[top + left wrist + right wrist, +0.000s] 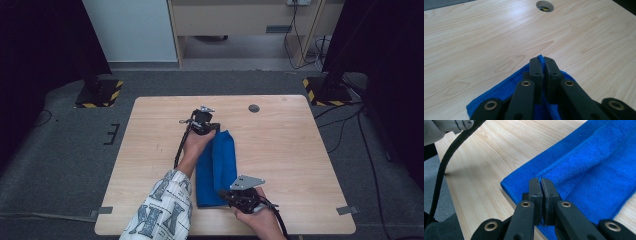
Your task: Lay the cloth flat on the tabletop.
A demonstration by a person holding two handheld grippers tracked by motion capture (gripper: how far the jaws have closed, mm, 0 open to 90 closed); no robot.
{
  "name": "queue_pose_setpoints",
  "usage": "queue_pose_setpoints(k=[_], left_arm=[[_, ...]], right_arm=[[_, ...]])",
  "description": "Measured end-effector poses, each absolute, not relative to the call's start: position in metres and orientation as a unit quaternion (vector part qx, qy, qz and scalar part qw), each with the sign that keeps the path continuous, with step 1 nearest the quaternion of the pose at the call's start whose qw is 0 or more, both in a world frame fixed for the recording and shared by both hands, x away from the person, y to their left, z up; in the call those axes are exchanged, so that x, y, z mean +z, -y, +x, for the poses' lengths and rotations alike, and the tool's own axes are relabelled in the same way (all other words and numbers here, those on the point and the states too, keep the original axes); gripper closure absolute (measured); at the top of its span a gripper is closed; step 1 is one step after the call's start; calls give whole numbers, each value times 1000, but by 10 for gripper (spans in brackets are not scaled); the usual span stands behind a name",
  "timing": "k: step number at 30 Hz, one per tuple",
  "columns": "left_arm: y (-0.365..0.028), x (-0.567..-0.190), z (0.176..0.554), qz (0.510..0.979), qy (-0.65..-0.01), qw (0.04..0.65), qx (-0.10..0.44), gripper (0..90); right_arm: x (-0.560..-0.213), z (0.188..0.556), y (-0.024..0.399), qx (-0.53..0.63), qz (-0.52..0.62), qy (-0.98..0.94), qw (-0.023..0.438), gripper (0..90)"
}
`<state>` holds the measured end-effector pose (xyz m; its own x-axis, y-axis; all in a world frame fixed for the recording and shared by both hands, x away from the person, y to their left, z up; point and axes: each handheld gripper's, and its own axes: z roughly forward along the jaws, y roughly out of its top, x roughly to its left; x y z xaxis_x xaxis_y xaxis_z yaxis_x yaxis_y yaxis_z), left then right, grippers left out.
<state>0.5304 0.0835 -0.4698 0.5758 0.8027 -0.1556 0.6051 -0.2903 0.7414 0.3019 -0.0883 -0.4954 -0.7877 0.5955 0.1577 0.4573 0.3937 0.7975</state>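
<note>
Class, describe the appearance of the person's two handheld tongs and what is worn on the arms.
Both tongs, left and right, are black, with flat paired jaws and brass-ringed pivots. Each carries a grey three-cornered plate and trails a black cable. The left arm wears a white sleeve with bold grey-blue lettering.

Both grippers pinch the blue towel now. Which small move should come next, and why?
Probably carry both pinched corners sideways across the towel to finish the fold. The left gripper is shut on its far corner and the right gripper on a raised near layer, while the towel lies long and narrow on the table.
</note>
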Motion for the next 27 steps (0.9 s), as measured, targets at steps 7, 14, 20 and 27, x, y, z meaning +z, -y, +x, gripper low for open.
queue_pose_setpoints(k=[7, 14, 20, 27], left_arm=[[-76, -474, 534, 796, -447, 391, 116, 855], [-67, -473, 535, 796, -447, 390, 117, 856], [-64, -479, 538, 798, -453, 379, 116, 853], [-61, -485, 540, 800, -455, 374, 113, 849]], right_arm=[[-496, 303, 94, 447, 318, -832, 79, 878], [-498, 302, 102, 437, 316, -838, 85, 879], [-498, 304, 108, 436, 321, -837, 84, 879], [-503, 304, 117, 438, 326, -834, 79, 878]])
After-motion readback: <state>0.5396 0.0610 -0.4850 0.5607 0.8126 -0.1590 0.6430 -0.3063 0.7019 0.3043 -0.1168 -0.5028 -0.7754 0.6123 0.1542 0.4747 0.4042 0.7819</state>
